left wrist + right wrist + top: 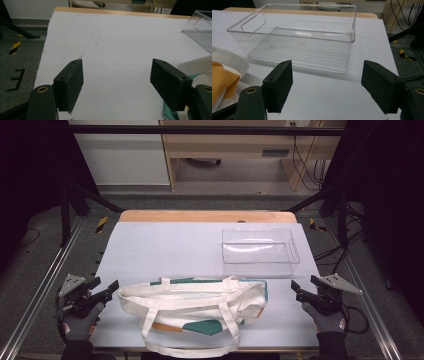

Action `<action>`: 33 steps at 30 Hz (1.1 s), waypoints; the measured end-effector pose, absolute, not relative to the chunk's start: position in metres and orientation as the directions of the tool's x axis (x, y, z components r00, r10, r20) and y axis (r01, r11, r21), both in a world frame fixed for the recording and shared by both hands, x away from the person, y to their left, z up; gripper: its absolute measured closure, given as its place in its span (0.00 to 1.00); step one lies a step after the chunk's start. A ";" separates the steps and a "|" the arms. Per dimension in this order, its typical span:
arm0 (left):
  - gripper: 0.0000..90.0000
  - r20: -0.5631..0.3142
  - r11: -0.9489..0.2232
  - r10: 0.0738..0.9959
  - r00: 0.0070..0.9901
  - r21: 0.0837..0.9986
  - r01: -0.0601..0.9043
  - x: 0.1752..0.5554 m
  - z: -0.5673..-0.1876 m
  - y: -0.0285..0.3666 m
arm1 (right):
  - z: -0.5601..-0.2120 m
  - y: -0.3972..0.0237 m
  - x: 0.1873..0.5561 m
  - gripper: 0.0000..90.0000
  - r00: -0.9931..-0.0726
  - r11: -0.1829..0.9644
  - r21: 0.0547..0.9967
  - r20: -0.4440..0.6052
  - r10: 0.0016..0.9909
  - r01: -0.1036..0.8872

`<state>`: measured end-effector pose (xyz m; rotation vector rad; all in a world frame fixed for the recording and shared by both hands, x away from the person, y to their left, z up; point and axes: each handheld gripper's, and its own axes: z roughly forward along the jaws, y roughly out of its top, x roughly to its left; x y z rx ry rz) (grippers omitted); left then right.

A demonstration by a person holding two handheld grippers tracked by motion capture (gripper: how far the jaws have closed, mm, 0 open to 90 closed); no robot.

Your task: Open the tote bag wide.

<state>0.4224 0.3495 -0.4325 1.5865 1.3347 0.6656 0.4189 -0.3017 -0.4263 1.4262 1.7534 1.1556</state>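
Canvas tote bag lies flat on its side at the near edge of the white table, midway between the two grippers, and by the look of things nothing has been started: neither tool touches it, and the clear plastic bin beyond it holds nothing. Whatever is to be done with the bag appears wholly ahead.

It is cream cloth with teal patches and a strip of orange, its mouth toward the far side and its long webbing handles looped loosely, one trailing off the near table edge. The fabric is slack and creased, so it will likely sag when lifted.

Left gripper hovers just beside the bag's left end, its jaws spread wide and gripping nothing; in the left gripper view a bit of cream and teal cloth shows past one jaw. Right gripper waits near the bag's right end, jaws likewise wide apart, pointed toward the bin, which stands just behind the bag on the table's right half.
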 end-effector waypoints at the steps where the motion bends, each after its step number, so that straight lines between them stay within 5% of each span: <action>1: 0.30 -0.154 0.020 0.952 0.263 0.893 0.450 0.422 -0.433 0.350 | -0.426 -0.302 0.419 0.28 -0.248 0.046 0.892 0.075 0.966 0.449; 20: 0.40 -0.195 0.070 0.924 0.329 0.932 0.355 0.408 -0.385 0.335 | -0.374 -0.265 0.407 0.52 -0.402 0.109 0.906 0.071 0.913 0.408; 33: 0.40 -0.112 -0.046 0.895 0.432 0.940 0.338 0.399 -0.353 0.303 | -0.327 -0.217 0.409 0.53 -0.545 0.136 0.925 0.085 0.834 0.353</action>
